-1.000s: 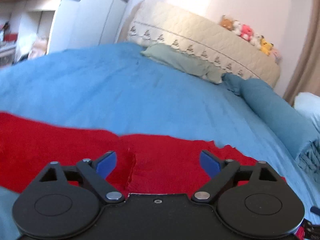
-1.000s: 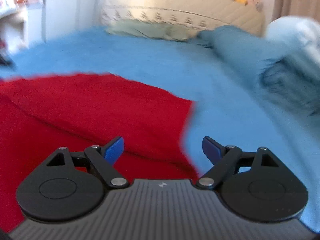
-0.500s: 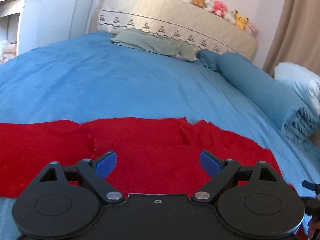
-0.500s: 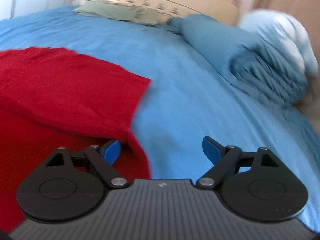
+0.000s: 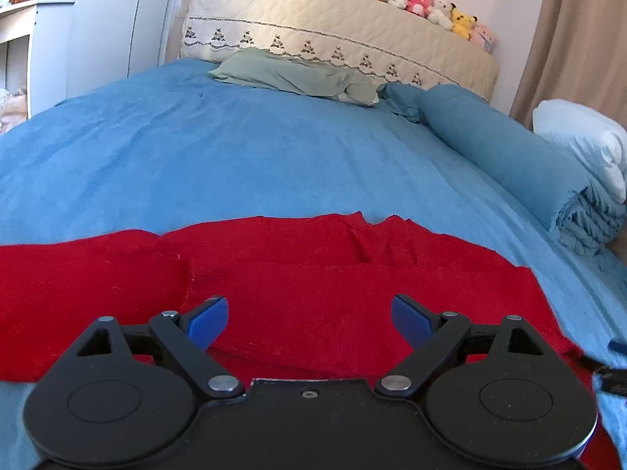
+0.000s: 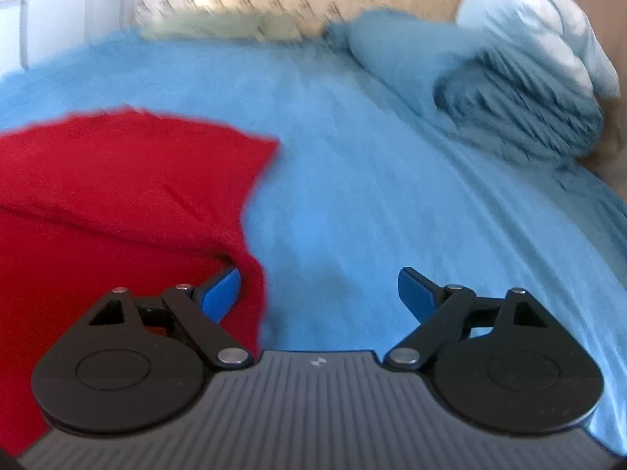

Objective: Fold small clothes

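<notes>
1. Your left gripper (image 5: pixel 309 315) hangs low over a red knit garment (image 5: pixel 313 274), its blue fingers (image 5: pixel 205 319) spread wide and holding nothing.
2. The red knit garment lies flat across the near part of a bed covered by a blue blanket (image 5: pixel 235 156). In the left wrist view it runs from the left edge almost to the right edge, with one layer lying over another along a straight fold line.
3. Your right gripper (image 6: pixel 319 293) sits at the garment's right edge, fingers wide apart and empty. The left finger (image 6: pixel 221 293) is just beside a raised lip of red cloth; whether it touches is unclear. The right finger is over bare blanket.
4. The right wrist view is blurred.
5. At the far end of the bed a pale green pillow (image 5: pixel 294 74) lies against a cream quilted headboard (image 5: pixel 333 35).
6. A row of plush toys (image 5: pixel 427 4) sits on top of the headboard.
7. Along the bed's right side lies a rolled blue duvet (image 5: pixel 509 164), with a white pillow (image 5: pixel 580 141) beside it.
</notes>
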`<action>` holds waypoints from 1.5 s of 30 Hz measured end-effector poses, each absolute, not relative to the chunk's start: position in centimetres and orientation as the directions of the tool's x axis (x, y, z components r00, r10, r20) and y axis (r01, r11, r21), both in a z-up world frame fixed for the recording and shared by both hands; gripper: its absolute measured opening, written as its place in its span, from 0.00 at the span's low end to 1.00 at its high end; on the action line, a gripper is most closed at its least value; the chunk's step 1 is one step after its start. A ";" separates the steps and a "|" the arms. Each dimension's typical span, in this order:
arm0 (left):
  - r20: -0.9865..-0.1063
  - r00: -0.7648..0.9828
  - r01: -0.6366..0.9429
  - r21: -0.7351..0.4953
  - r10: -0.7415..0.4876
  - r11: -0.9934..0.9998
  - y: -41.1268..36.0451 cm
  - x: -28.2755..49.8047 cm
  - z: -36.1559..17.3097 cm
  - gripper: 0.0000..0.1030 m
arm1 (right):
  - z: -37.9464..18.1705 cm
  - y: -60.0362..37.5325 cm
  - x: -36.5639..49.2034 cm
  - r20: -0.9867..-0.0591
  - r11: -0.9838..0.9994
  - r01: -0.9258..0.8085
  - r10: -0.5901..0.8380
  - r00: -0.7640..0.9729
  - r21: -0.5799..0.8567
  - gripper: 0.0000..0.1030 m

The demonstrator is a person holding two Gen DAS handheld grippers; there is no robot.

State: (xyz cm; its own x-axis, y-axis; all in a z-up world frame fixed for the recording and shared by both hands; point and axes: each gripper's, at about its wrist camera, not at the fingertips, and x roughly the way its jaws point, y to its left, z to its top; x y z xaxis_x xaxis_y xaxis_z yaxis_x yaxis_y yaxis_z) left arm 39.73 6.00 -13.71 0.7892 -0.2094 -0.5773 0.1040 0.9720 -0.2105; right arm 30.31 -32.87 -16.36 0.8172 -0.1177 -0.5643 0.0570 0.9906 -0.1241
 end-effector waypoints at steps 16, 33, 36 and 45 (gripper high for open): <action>-0.607 0.747 0.063 -0.342 -0.272 0.937 8.5 40.8 -18.0 0.91 | -18.6 -28.2 34.8 -0.591 0.972 -0.211 0.229 0.773 0.101 1.00; -0.393 0.879 -0.345 -0.128 0.272 0.930 21.2 26.4 -4.6 1.00 | -5.5 -16.3 30.9 -0.473 0.950 -0.310 0.284 0.834 0.024 1.00; -0.480 0.822 -0.417 -0.138 0.307 0.898 25.0 25.6 -5.9 1.00 | -5.2 -12.3 30.6 -0.481 0.933 -0.357 0.329 0.813 0.034 1.00; -0.622 0.716 -0.622 -0.359 0.319 0.696 37.1 24.8 -12.9 0.86 | -6.4 -2.4 29.8 -0.547 0.903 -0.429 0.365 0.754 0.012 1.00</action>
